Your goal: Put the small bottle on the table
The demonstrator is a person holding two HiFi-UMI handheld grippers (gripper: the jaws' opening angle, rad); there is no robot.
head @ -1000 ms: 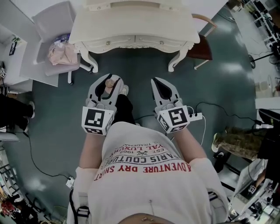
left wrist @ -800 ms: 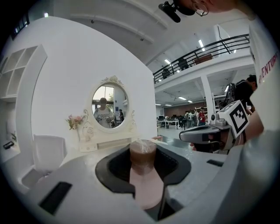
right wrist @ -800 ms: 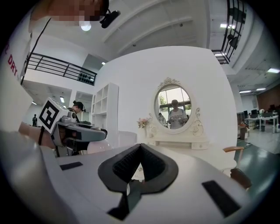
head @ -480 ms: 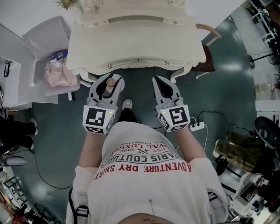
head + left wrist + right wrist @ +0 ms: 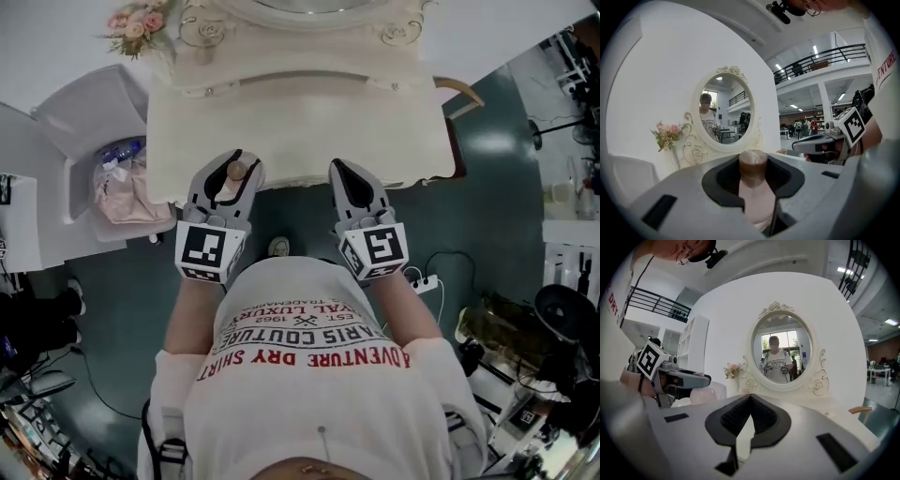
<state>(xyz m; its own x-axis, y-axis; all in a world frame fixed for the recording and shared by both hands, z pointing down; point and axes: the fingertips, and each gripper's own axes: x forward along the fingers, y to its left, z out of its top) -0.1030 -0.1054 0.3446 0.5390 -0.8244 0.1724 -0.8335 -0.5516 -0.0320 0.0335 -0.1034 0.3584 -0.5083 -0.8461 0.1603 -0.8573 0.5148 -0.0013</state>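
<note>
I am holding the small bottle (image 5: 753, 194) in the left tongs (image 5: 232, 176). Their two halves are pressing on its pale pink body from either side, and it is standing upright between them with its brown cap (image 5: 753, 161) poking up above the dark pads. I cannot tell what is filling the bottle, since the body is not see-through.

In the head view the bottle is hanging over the front edge of the cream worktop (image 5: 291, 112), carried in the tongs and not resting on the surface. The right tongs (image 5: 350, 183) are riding level with the left pair, well apart from the bottle. They are closed tip to tip with nothing between them.

To the left of the worktop a white bin (image 5: 94, 103) is standing with its top open. A crumpled pink bundle (image 5: 120, 195) is lying in it, with some clear bluish wrapping (image 5: 122, 150) just behind.

At the back of the worktop an oval mirror (image 5: 782, 352) is rising, and a spray of pink flowers (image 5: 136, 23) is sitting at the back left corner. The vessel holding them is too small to make out.
</note>
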